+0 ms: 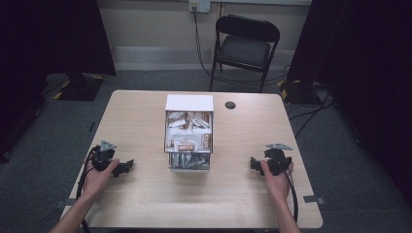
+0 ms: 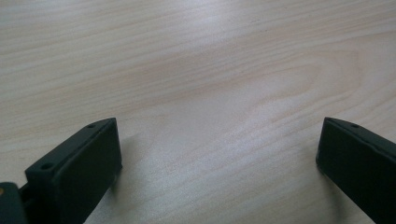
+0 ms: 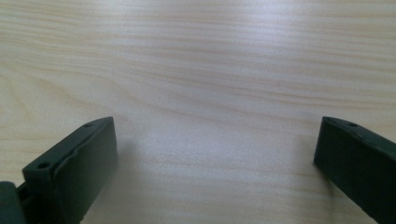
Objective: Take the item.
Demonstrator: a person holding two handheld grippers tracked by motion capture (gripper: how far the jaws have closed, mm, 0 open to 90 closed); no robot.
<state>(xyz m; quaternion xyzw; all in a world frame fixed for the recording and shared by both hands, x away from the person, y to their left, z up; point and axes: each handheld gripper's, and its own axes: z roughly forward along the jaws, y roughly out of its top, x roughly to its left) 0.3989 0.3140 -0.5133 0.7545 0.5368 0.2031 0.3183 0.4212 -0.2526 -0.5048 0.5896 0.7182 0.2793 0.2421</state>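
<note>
A white box [image 1: 189, 103] stands at the middle of the wooden table [image 1: 141, 194], with two drawers pulled out toward me that hold several snack packets [image 1: 188, 145]. My left gripper [image 1: 127, 167] rests on the table left of the box and points toward it. Its jaws stand wide apart over bare wood [image 2: 219, 154], nothing between them. My right gripper [image 1: 253, 164] lies on the table right of the box, pointing toward it. Its jaws are likewise open over bare wood [image 3: 215, 154].
A small dark round hole [image 1: 230, 105] sits in the tabletop behind the box to the right. A black folding chair [image 1: 245, 46] stands beyond the table's far edge. Cables run across the carpet at the back right.
</note>
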